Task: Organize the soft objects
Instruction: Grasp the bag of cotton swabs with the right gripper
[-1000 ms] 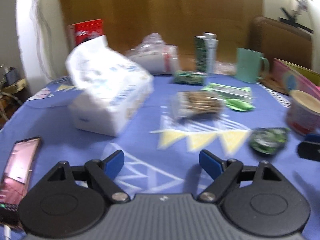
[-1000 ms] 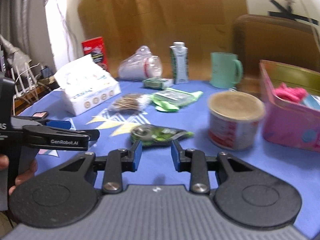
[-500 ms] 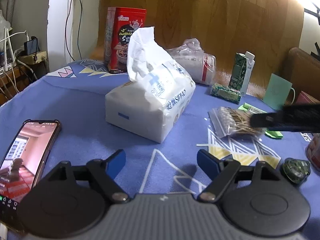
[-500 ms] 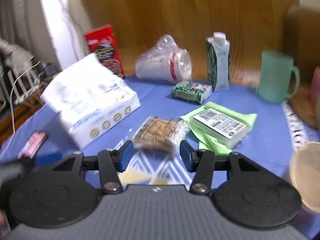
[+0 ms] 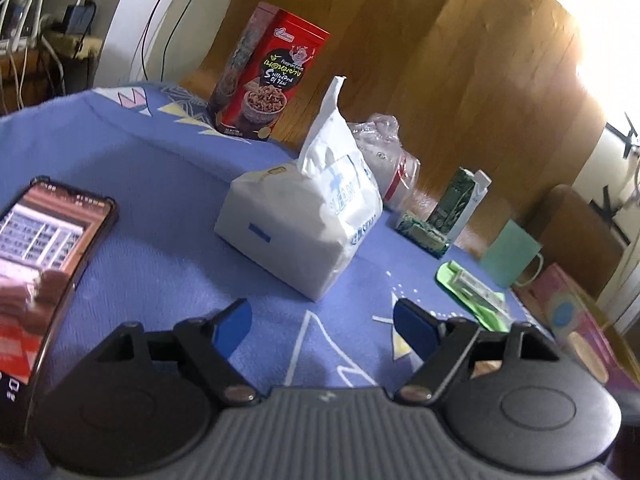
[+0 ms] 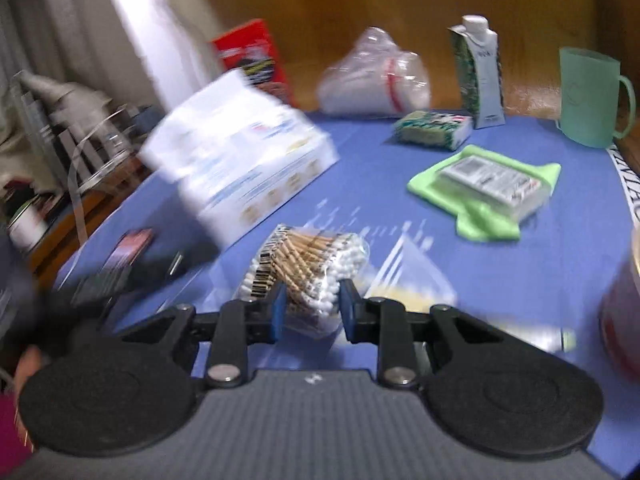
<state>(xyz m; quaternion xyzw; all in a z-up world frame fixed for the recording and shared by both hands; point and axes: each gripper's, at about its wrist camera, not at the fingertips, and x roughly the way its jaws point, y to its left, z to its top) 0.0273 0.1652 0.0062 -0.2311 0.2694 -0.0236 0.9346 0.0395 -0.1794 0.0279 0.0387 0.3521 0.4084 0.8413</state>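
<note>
A clear bag of cotton swabs lies on the blue tablecloth, and my right gripper has its blue pads on either side of the bag's near end, pressing it. A white soft tissue pack stands ahead of my left gripper, which is open and empty, a short way in front of the pack. The tissue pack also shows in the right wrist view, blurred. A green cloth with a small packet on it lies to the right.
A phone lies at the left by my left gripper. A red snack tin, a bag of plastic cups, a carton, a green mug and a pink box stand around the back and right.
My right gripper moved forward onto the cotton swab bag and closed on it. My left gripper swung left and closer to the tissue pack, still open.
</note>
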